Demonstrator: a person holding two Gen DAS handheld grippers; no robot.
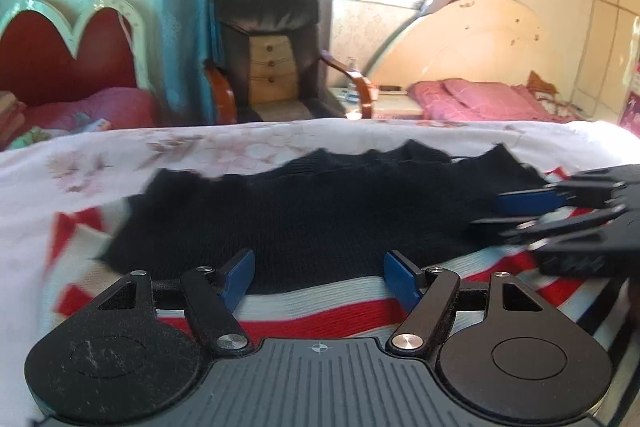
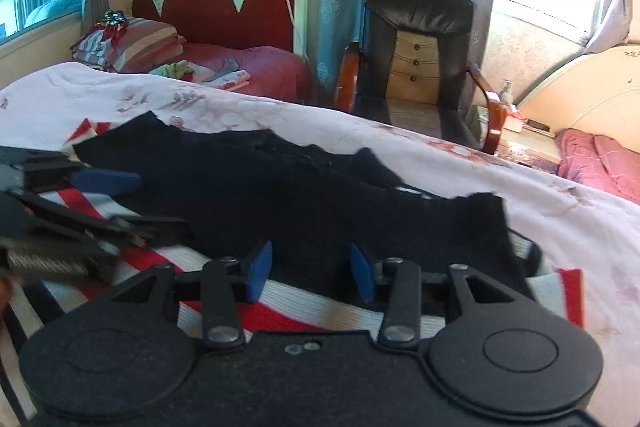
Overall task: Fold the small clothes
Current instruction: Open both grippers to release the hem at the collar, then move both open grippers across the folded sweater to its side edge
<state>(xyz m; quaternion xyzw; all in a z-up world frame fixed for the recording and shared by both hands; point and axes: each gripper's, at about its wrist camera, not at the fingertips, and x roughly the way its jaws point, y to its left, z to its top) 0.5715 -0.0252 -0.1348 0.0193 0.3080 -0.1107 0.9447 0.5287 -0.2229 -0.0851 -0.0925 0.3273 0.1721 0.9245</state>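
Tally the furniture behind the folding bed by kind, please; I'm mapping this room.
Headboards: 2, the red scalloped headboard and the cream arched headboard
Armchair: 1
Bedside table: 1
Total: 4

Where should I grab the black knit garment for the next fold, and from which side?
Take the black knit garment at its far right corner, coming in from the right over the white bedsheet. That corner lies flat and free at the edge, clear of the left gripper.
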